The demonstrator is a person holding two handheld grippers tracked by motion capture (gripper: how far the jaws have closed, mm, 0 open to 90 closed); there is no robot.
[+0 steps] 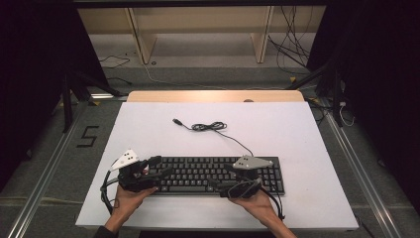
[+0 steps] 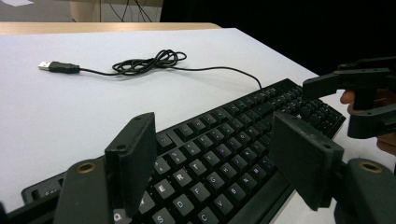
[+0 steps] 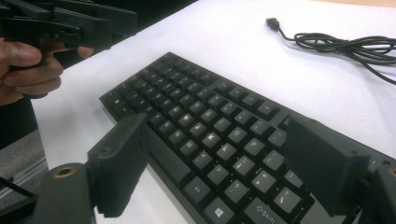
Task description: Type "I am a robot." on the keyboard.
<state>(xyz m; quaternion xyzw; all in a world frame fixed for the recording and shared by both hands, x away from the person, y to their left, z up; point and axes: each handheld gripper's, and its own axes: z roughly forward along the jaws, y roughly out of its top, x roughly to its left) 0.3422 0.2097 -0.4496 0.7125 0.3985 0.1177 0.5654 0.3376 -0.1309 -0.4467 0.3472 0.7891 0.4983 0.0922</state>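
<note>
High view: a black keyboard (image 1: 218, 174) lies flat on the white table (image 1: 297, 134), toward the near edge and roughly centred, its long side parallel to that edge. Its thin cable (image 1: 213, 128) runs from the rear right of the case toward the table's middle, gathers into a loose coil and ends in a USB plug (image 1: 176, 121) lying free on the surface. The left gripper (image 1: 156, 168) is held over the keyboard's left end, grey plate uppermost, the person's left hand (image 1: 130, 196) beneath it; the right gripper (image 1: 223, 179) is held over the right half of the keys in the right hand (image 1: 252, 198). Left gripper view: the left gripper (image 2: 215, 158) has its jaws spread wide apart, nothing between them, hanging just above the letter rows of the keyboard (image 2: 243, 135); whether the pads touch the keys cannot be told. The coiled cable (image 2: 149, 61) and USB plug (image 2: 51, 66) lie beyond, and the right gripper (image 2: 359, 102) shows at the frame's right edge. Right gripper view: the right gripper (image 3: 219, 158) is likewise released, jaws wide and empty, poised over the keyboard (image 3: 201, 112) near the shift and Windows keys. The left gripper (image 3: 70, 23) and left hand (image 3: 25, 70) show at upper left, the cable (image 3: 345, 46) at upper right
</note>
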